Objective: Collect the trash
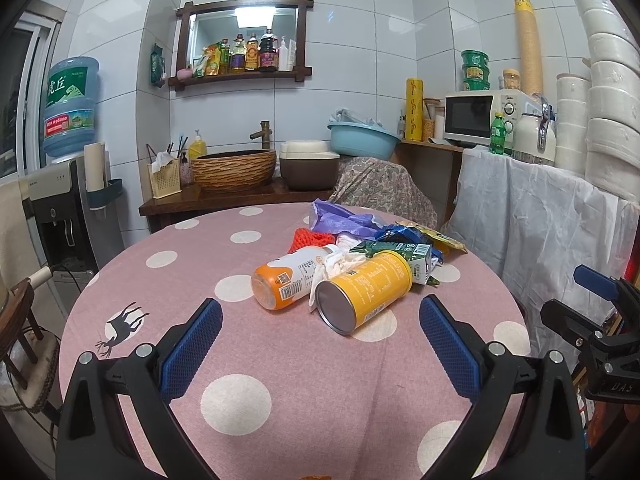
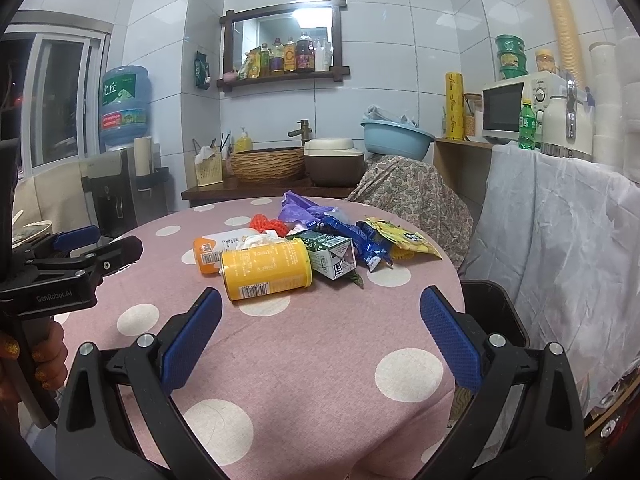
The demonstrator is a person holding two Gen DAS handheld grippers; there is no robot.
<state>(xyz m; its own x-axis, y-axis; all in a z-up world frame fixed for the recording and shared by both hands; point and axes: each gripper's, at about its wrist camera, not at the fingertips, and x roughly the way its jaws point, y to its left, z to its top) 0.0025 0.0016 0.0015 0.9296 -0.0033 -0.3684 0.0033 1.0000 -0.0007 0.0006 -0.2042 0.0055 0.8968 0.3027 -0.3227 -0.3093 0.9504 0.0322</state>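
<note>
Room: white-tiled kitchen corner; a wood-framed mirror shelf with bottles (image 1: 244,54) sits at upper centre of the left wrist view, and a white microwave (image 1: 482,118) at right.
Surface: round table under a pink cloth with white polka dots (image 1: 280,360) fills the lower half of both views.
Trash pile: 1 loose heap just above frame centre, so everything lies within a single reach.
Nearest item: yellow cylindrical tin can (image 1: 362,290) lies on its side, metal end facing the left camera; probably the easiest first pick.
Beside it: orange-and-white plastic bottle (image 1: 286,278) on its side, touching crumpled white tissue (image 1: 334,264).
Behind: green-and-white drink carton (image 2: 332,254), blue snack wrapper (image 2: 356,236), yellow snack packet (image 2: 404,240), purple plastic bag (image 1: 340,218), orange knitted piece (image 1: 310,240).
Bin: dark container (image 2: 490,308) stands just past the table's right edge in the right wrist view; likely the drop point.
Left gripper (image 1: 320,344): jaws spread wide, holding nothing, low in frame and aimed at the can.
Right gripper (image 2: 320,336): likewise released and empty, near the pile.
Progress: collecting appears not yet started.
</note>
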